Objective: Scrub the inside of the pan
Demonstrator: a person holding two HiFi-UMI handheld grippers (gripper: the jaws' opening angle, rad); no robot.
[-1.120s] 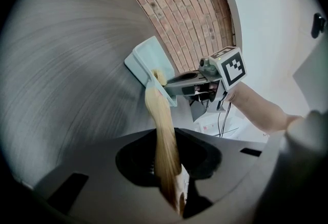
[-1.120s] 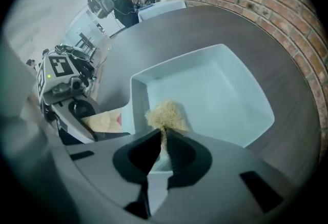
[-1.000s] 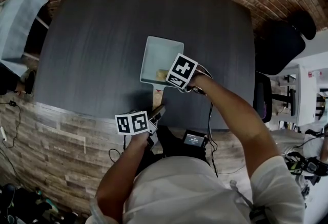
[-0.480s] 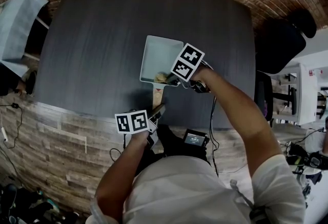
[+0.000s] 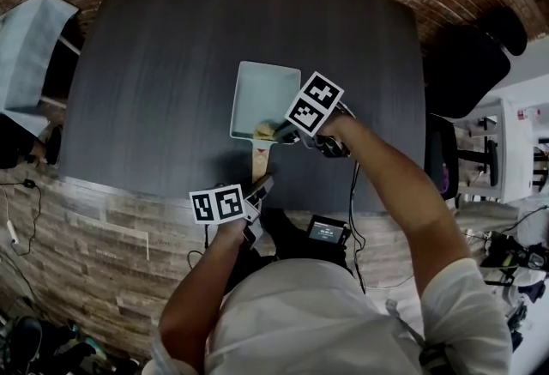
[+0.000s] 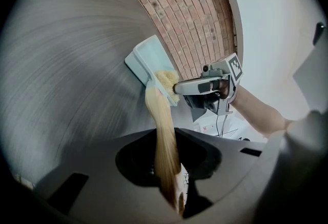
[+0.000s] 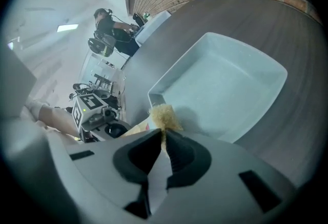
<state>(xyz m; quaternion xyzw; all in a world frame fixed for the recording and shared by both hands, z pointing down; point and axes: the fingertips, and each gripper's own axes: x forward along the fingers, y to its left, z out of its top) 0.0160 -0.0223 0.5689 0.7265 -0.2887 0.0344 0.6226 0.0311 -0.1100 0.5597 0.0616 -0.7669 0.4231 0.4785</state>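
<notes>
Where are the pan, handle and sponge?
pan [image 7: 230, 84], right gripper view, bare floor.
handle [image 6: 165, 133], left gripper view, middle of shaft.
sponge [image 7: 164, 115], right gripper view, exposed tip.

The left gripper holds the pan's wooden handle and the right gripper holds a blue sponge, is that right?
Not quite: the sponge is yellow, not blue. The right gripper pinches it in its jaws at the pan's corner; the right gripper view shows this. The left gripper does hold the wooden handle.
</notes>
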